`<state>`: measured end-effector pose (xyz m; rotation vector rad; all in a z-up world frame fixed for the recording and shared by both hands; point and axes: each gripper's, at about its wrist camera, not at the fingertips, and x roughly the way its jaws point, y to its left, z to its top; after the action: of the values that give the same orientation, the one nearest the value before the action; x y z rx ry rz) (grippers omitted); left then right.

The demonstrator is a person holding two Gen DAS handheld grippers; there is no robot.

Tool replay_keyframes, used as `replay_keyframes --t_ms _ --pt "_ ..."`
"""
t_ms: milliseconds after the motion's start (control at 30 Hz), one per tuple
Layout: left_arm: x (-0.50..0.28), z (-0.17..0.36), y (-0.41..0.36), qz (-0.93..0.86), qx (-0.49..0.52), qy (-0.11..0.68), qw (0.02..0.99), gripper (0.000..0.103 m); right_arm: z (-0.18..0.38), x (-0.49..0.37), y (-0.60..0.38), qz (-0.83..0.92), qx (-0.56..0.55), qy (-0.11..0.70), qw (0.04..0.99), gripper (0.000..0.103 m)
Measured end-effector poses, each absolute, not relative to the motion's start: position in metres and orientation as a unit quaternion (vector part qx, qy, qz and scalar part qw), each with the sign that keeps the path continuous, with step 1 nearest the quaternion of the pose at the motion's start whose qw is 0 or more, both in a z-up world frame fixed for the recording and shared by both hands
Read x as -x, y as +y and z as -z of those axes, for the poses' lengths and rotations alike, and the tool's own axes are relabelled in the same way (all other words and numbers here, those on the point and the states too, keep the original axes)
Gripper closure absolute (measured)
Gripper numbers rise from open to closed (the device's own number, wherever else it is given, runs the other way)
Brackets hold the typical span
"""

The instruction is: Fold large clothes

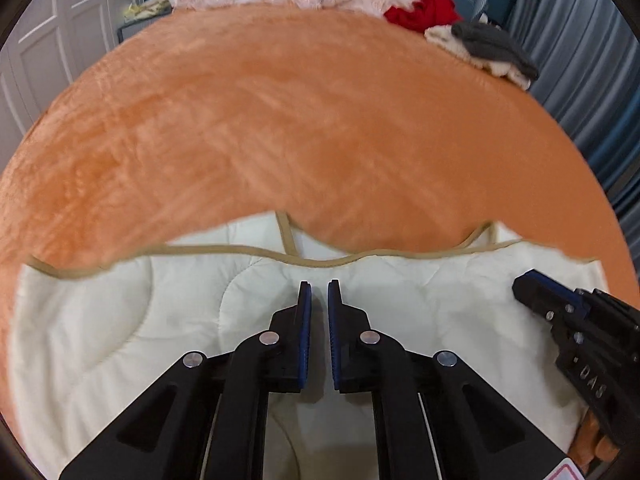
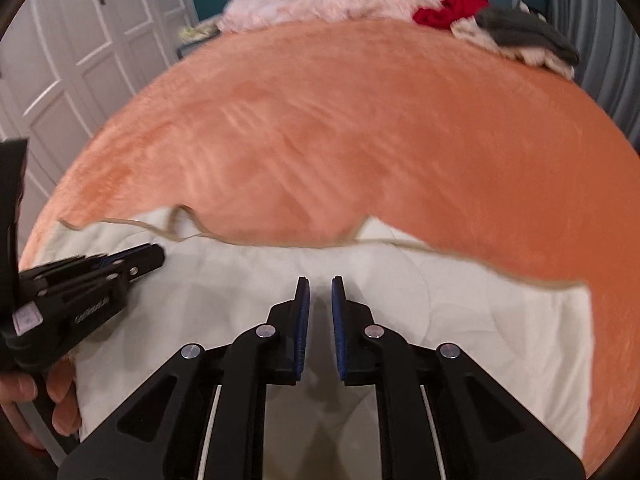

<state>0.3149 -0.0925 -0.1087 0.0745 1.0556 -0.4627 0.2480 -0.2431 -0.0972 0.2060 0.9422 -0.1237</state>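
cream quilted garment (image 1: 120,340) is lying crosswise under both grippers — left gripper (image 1: 319,288) and right gripper (image 2: 320,284) are hovering nearly closed, empty, its tan-trimmed edge just ahead.

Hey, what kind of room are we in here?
Most likely a bedroom: a wide bed under a plush orange blanket, white panelled wardrobe doors, and loose red, grey and cream clothes piled at the far end.
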Motion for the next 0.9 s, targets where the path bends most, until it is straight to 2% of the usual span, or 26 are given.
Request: replay_keyframes --t_ms 67,333,900 --pt "-0.318 0.119 -0.090 0.217 -0.025 0.500 0.838 0.097 0.110 -0.249 -0.250 0.063 -0.116 0.460 0.878 0.095" --pt "-0.316 0.130 -0.089 0.208 -0.018 0.481 0.852 0.097 0.130 -0.250 -0.250 0.069 -0.122 0.453 0.880 0.096" --pt "-0.316 0.135 -0.087 0.212 0.001 0.466 0.859 0.097 0.135 -0.248 -0.252 0.071 -0.127 0.436 0.888 0.096"
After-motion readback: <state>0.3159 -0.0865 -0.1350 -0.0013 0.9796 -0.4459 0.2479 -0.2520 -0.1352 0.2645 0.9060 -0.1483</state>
